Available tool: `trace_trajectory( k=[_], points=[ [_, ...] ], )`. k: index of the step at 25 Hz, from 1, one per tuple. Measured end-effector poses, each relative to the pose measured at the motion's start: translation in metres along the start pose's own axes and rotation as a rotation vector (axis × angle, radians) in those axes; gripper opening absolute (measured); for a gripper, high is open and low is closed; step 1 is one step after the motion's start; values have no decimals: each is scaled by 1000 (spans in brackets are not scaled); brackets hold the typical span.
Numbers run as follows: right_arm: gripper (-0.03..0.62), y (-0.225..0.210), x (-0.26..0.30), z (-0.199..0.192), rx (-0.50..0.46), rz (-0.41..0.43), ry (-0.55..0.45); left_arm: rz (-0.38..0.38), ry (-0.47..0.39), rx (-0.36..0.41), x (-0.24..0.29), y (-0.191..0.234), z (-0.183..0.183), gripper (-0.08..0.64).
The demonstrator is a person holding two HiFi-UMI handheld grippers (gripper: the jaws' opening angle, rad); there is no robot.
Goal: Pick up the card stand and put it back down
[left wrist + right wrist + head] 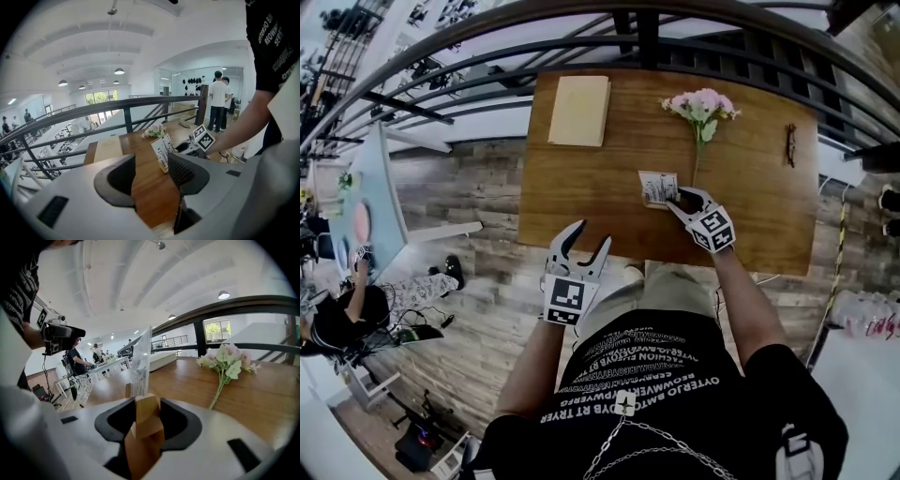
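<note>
Gripping card stand [657, 187], right tongs [676, 199] seem clear of table [581, 202] edges

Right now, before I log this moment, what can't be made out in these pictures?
Print on the card stand: too small in the head view, edge-on in the right gripper view.
Whether its base rests on the table or is lifted: the right gripper covers it in the head view.
The small dark object near the table's right edge: too small in the head view to identify.
</note>
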State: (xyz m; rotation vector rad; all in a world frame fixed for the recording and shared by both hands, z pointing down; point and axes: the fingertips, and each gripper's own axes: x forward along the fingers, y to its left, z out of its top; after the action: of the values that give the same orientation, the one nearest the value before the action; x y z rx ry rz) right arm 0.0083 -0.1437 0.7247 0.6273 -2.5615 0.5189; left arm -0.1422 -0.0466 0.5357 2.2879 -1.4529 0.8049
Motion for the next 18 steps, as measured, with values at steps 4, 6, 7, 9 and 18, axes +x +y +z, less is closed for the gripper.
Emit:
trace_trajectory(
  k=[4, 6, 7, 9, 18],
  points=[
    [166, 1, -5, 0, 0, 0, -14, -1, -3, 4, -1, -2, 1, 232],
    [166, 1, -5, 0, -5, -1, -15, -2, -4, 4, -1, -2, 0, 232],
    [166, 1, -5, 1, -7, -3, -16, -2, -4, 5, -1, -2, 0, 232],
    [167, 1, -5, 1, -14, -8, -20, -2, -3, 4, -1, -2, -1, 232],
    [173, 2, 5, -14, -117, -35, 25, -3, -5, 6, -1, -4, 1, 232]
  ],
)
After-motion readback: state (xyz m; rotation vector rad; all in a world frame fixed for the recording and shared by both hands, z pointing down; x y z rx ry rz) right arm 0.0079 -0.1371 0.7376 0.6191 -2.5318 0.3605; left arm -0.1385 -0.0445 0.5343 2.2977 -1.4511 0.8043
